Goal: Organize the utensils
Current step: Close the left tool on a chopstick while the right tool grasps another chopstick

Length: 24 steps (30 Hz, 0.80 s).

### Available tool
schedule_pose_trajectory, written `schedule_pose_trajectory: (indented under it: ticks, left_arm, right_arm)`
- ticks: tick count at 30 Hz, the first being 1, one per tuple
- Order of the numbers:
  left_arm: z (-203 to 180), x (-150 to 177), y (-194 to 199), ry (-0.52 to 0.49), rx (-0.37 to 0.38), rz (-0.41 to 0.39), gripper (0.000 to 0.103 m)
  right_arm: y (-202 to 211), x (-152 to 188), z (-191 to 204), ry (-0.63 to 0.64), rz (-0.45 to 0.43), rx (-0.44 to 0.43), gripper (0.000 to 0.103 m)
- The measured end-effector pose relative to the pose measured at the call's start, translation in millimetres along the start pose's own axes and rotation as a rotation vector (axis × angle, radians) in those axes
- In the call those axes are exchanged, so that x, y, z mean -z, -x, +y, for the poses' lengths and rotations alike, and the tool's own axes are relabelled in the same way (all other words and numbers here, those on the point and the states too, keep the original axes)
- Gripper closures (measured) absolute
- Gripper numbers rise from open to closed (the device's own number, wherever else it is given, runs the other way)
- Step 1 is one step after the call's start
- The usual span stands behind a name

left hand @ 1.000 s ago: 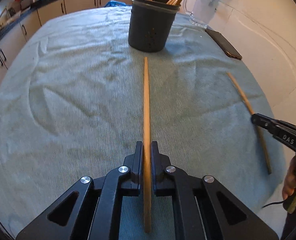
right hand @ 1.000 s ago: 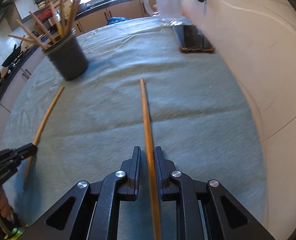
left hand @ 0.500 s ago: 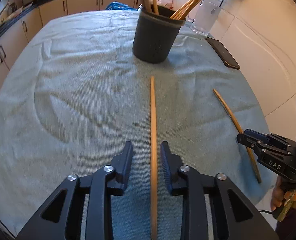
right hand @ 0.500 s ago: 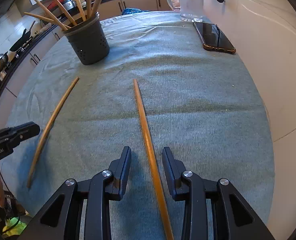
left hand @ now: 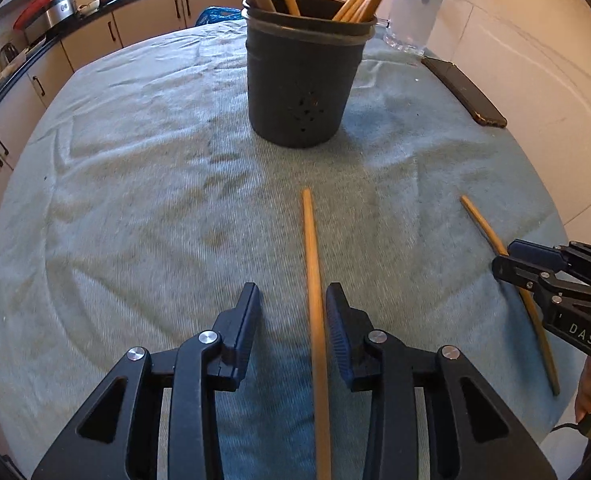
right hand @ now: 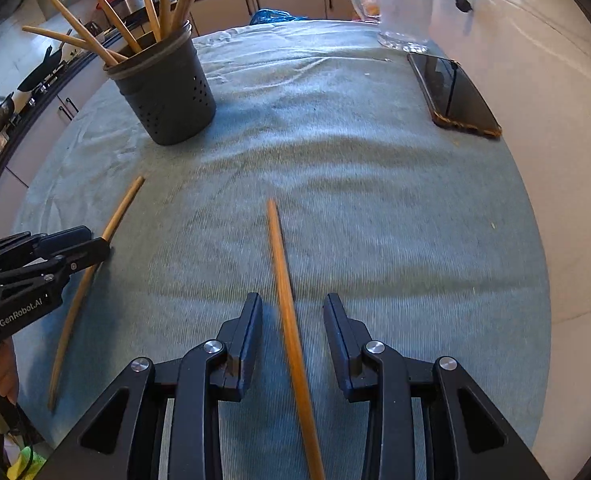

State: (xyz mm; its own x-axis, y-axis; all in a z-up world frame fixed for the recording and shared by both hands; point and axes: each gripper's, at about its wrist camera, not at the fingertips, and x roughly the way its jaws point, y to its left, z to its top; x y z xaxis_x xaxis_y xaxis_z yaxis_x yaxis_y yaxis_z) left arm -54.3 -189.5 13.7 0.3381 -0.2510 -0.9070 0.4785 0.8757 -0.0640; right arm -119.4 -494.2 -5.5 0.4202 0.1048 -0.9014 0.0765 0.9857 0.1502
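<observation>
A dark grey perforated holder (left hand: 301, 80) with several wooden sticks stands on the towel; it also shows in the right wrist view (right hand: 163, 92). My left gripper (left hand: 293, 308) is open, and a wooden stick (left hand: 313, 288) lies on the towel between its jaws, nearer the right one. My right gripper (right hand: 291, 316) is open, and a second wooden stick (right hand: 285, 300) lies between its jaws. Each gripper shows in the other's view, the right gripper (left hand: 511, 262) over its stick (left hand: 491, 236), the left gripper (right hand: 91, 242) over its stick (right hand: 119, 212).
A pale green towel (left hand: 135, 184) covers the table. A black phone (right hand: 451, 96) lies at the right edge and a glass mug (right hand: 403, 4) stands behind it. A white wall is on the right. Kitchen cabinets and pots line the back left.
Both grippers opened and let go of their sticks, which now lie on the towel. Both grippers moved forward, closer to the holder.
</observation>
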Motion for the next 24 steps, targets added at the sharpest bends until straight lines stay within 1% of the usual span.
schedule_pose_trajectory:
  ticks: [3, 6, 8, 11, 14, 16, 18, 19, 20, 21, 24]
  left_arm:
    - [1.9, -7.5, -2.8, 0.016, 0.012, 0.008, 0.069]
    - [-0.2, -9.8, -4.5, 0.008, 0.018, 0.006, 0.064]
    - [-7.3, -10.4, -6.7, -0.020, -0.001, -0.003, 0.061]
    - [-17.1, -9.5, -9.1, -0.073, -0.045, -0.016, 0.060]
    - [-17.7, -11.3, -9.9, -0.082, -0.041, -0.011, 0.060]
    - [-15.8, -13.8, -10.5, -0.090, -0.024, 0.007, 0.060]
    - [-12.3, -16.6, -10.6, -0.076, -0.005, 0.018, 0.061]
    - [-10.4, -16.7, -10.1, -0.066, -0.005, 0.015, 0.071]
    - [-8.2, -17.7, -9.7, -0.055, -0.012, 0.006, 0.091]
    - [-5.2, -17.8, -9.5, -0.045, -0.008, 0.005, 0.096]
    - [5.5, -16.8, -5.8, 0.024, 0.036, 0.016, 0.097]
  right_arm:
    - [-5.2, -9.3, 3.9, 0.023, 0.002, 0.015, 0.068]
    - [-8.3, -15.0, 5.9, 0.029, -0.003, 0.026, 0.068]
    - [-9.8, -17.3, 5.5, 0.025, -0.014, 0.031, 0.068]
    - [-10.3, -15.1, 10.8, 0.049, -0.031, 0.062, 0.068]
    - [-9.9, -12.7, 11.8, 0.050, -0.040, 0.071, 0.068]
    - [-9.4, -13.1, 10.7, 0.035, -0.034, 0.076, 0.074]
    - [-8.7, -13.8, 9.8, 0.032, -0.034, 0.077, 0.086]
    - [-9.0, -13.9, 10.2, 0.033, -0.034, 0.074, 0.089]
    - [-9.1, -14.6, 9.6, 0.034, -0.035, 0.071, 0.094]
    - [-9.2, -15.0, 8.8, 0.031, -0.036, 0.064, 0.095]
    - [-8.0, -16.9, 1.8, -0.003, -0.048, 0.011, 0.096]
